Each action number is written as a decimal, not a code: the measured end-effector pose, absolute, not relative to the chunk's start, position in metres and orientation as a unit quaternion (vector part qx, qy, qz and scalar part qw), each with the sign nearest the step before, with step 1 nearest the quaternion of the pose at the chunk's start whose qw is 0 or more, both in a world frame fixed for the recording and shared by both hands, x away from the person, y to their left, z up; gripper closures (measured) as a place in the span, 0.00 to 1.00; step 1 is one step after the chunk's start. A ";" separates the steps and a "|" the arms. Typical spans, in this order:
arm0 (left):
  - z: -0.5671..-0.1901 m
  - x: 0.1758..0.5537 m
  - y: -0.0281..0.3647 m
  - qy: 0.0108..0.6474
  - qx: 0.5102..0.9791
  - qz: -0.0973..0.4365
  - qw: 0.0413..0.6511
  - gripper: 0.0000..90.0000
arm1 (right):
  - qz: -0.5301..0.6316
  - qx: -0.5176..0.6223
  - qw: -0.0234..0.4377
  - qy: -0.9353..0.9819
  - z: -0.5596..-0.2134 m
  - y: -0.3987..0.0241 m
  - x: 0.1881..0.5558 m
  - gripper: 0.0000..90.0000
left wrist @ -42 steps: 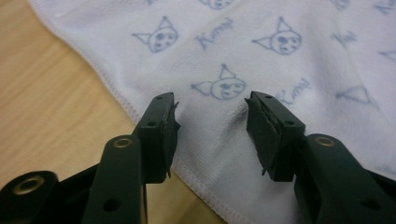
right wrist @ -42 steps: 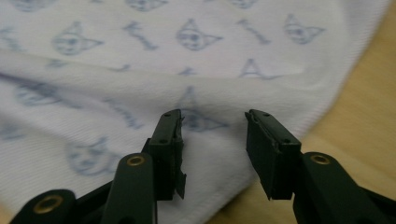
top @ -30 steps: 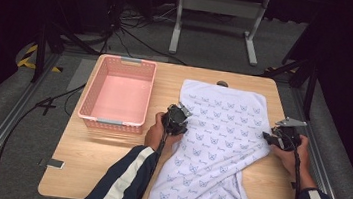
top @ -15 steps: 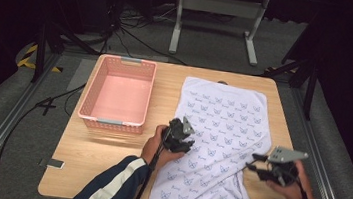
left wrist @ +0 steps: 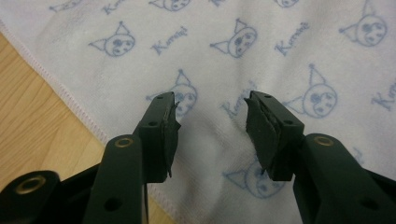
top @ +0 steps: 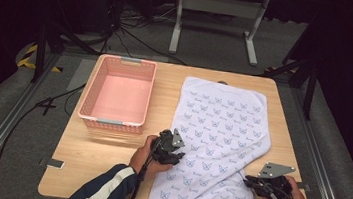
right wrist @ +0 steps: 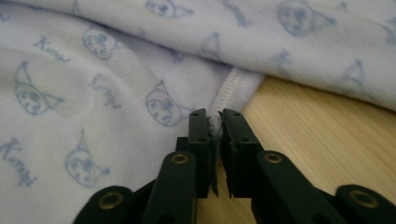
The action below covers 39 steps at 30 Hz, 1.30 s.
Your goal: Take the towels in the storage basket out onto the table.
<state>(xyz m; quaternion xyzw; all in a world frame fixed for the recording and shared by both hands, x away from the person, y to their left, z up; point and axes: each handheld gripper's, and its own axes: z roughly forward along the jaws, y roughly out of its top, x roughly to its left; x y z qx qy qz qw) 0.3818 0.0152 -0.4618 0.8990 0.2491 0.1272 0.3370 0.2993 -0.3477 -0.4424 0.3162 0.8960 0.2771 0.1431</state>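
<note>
Right gripper (right wrist: 215,122) has just clamped the towel's (top: 221,130) hem, left gripper (left wrist: 212,105) hovers half-open over the cloth.

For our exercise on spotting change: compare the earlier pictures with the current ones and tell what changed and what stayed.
Both hands came toward the table's near edge. The right gripper has just closed on the towel hem. The left gripper hovers open over the towel's left side. The pink basket and table stayed put.
</note>
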 end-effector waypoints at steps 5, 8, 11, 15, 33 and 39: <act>-0.461 0.379 0.025 0.270 0.895 0.124 0.332 0.59 | 0.280 0.370 0.147 0.874 -0.435 -0.380 0.287 0.94; -0.461 0.377 0.032 0.272 0.894 0.127 0.331 0.61 | 0.265 0.408 0.136 0.863 -0.437 -0.396 0.278 0.92; -0.460 0.374 0.038 0.284 0.894 0.118 0.327 0.63 | 0.250 0.440 0.141 0.851 -0.438 -0.408 0.273 0.85; -0.461 0.372 0.042 0.292 0.891 0.123 0.324 0.59 | 0.282 0.438 0.166 0.837 -0.428 -0.410 0.273 0.70; -0.462 0.344 0.024 0.195 0.920 0.073 0.333 0.46 | 0.283 0.381 0.166 0.864 -0.445 -0.369 0.329 0.83; -0.462 0.341 0.028 0.198 0.919 0.071 0.335 0.46 | 0.284 0.424 0.156 0.846 -0.446 -0.391 0.319 0.88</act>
